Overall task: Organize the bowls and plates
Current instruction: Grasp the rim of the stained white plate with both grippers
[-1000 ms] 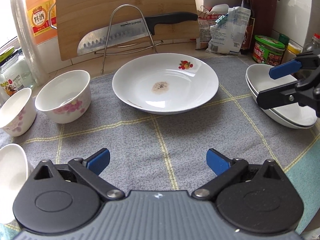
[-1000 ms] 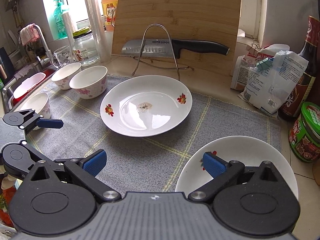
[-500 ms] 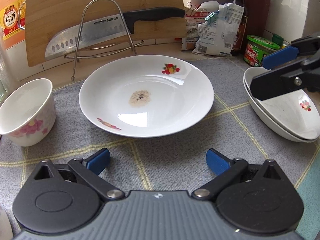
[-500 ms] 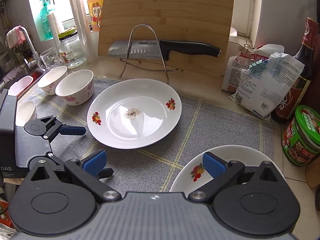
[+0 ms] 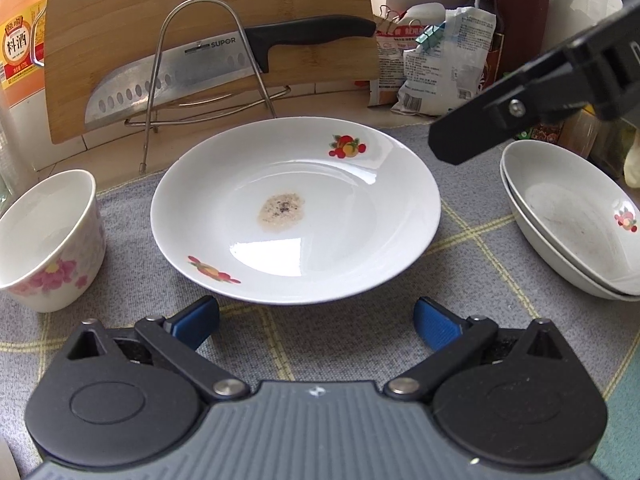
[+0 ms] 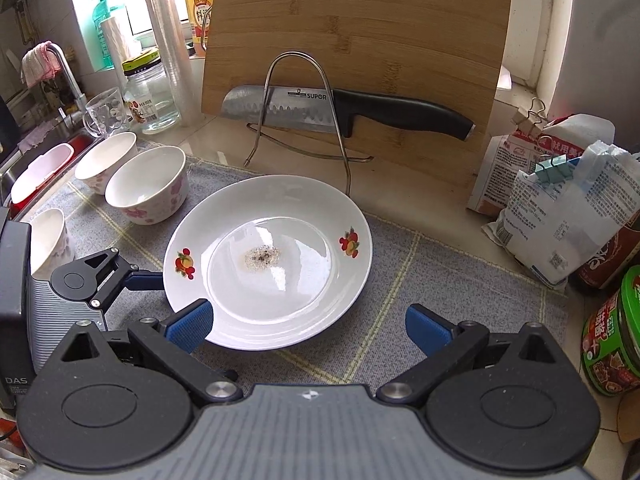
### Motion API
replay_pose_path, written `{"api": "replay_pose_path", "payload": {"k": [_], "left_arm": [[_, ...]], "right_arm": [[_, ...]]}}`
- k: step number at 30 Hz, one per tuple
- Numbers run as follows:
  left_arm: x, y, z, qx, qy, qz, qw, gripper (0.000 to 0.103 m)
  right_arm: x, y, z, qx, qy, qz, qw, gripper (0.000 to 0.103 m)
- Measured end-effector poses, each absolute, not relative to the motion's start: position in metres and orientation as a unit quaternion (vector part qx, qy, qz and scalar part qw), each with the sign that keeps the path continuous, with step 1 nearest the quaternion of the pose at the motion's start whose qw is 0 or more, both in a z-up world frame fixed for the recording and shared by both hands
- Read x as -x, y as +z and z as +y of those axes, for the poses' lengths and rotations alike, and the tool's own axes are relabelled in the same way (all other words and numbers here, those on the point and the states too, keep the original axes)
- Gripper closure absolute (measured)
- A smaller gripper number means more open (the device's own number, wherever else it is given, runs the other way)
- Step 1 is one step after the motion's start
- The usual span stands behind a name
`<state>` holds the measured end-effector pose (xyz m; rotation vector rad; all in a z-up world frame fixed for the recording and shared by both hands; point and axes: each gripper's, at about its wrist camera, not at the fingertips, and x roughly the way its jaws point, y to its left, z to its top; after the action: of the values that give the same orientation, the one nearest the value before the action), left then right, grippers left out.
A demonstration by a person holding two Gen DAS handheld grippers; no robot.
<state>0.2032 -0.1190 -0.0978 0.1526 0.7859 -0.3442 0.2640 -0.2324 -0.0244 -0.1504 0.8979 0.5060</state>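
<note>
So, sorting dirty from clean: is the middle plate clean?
Dirty: the plate has a brownish speckled residue patch at its centre.

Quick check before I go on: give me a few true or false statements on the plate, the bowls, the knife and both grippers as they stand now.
1. The white plate with fruit decals lies on the grey checked cloth with a brownish speckled stain at its centre. True.
2. The left gripper is clamped on the plate's rim. False: it is open, its blue pads short of the near rim.
3. The black-handled steel knife rests in the wire rack before the bamboo cutting board. True.
4. Two white dishes are nested at the right. True.
5. The right gripper holds a flowered bowl. False: it is open and empty.
</note>
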Motion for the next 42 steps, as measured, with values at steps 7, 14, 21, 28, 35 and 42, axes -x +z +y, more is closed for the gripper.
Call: {"api": "replay_pose_path", "payload": {"k": [7,14,21,28,35,42], "left_arm": [[-0.202,-0.099,-0.116,-0.073,-0.173,0.37,0.91,0.0],[-0.202,-0.098,-0.102,-0.068,-0.161,0.366,0.914,0.0],[-0.208,-0.098,-0.1,-0.07,-0.164,0.363,0.915,0.0],[-0.205,-0.099,-0.097,-0.072,-0.173,0.353,0.917,0.0],[-0.2,-0.099,-0.093,-0.078,-0.189,0.342,0.917,0.0],[-0.194,-0.098,-0.091,-0.082,-0.198,0.336,0.917,0.0]], "right_arm": [[-0.292,-0.029,-0.227,0.075,0.269,0.447,0.85,0.0],[-0.318,-0.048,-0.213,0.08,0.288,0.48,0.824,0.0],[-0.34,-0.064,-0.205,0.069,0.293,0.508,0.807,0.0],[-0.353,-0.075,-0.198,0.069,0.305,0.526,0.791,0.0],[-0.367,-0.084,-0.193,0.059,0.318,0.536,0.78,0.0],[-0.376,-0.086,-0.19,0.065,0.329,0.528,0.781,0.0]]}}
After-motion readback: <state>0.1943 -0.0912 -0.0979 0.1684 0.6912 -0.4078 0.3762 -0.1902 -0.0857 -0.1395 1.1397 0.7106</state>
